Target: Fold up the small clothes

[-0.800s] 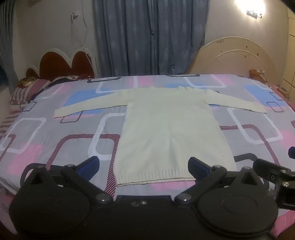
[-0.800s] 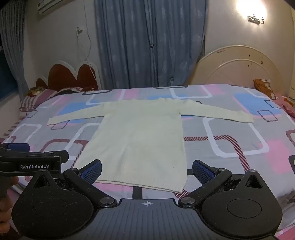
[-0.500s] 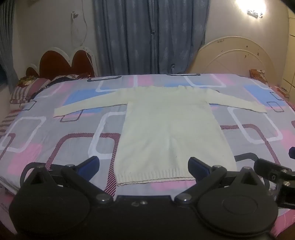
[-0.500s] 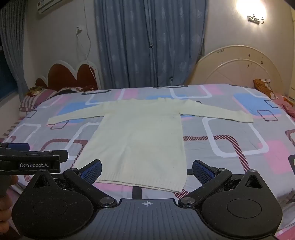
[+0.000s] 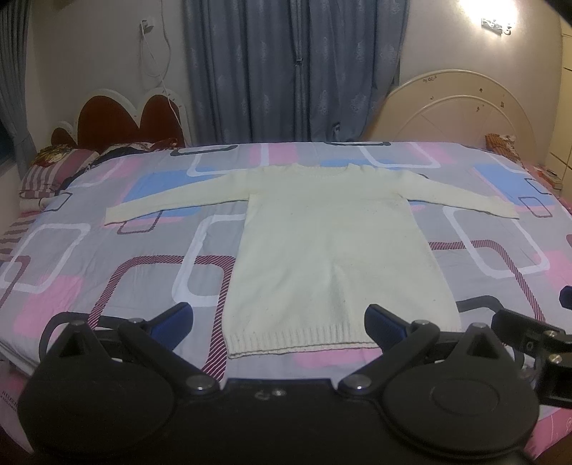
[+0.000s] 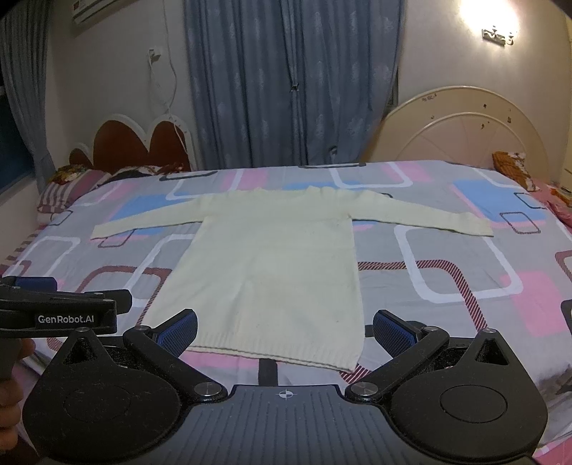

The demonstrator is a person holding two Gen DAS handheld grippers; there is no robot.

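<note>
both grippers [image 5: 279,319] [image 6: 285,326] spread wide, empty | sweater [image 5: 332,257] flat on bed [image 5: 107,257], hem just ahead

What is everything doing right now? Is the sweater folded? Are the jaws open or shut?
Sweater: unfolded, lying flat on the bed, both sleeves spread out sideways.
Left gripper: jaws wide open, holding nothing.
Right gripper: jaws wide open, holding nothing.
Curtains: drawn shut.
Wall lamp: switched on.
</note>
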